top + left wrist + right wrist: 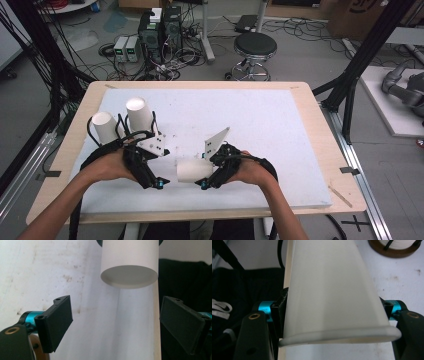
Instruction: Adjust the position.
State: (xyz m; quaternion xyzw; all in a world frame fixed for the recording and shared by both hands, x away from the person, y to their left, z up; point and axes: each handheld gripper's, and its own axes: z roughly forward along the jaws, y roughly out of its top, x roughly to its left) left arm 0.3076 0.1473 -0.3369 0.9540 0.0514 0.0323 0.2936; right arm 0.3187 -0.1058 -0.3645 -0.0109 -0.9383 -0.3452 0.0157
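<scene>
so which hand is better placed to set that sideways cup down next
Right. The right gripper is already shut on the cup, held sideways. The left gripper is open with nothing between its pads.

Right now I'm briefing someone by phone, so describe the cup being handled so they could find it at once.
Start at the white mat covering the wooden table, then go to its near edge between the person's two hands. There a white paper cup lies sideways, clamped in the right gripper. The two other white cups stand upside down on the mat, farther back on the left.
</scene>
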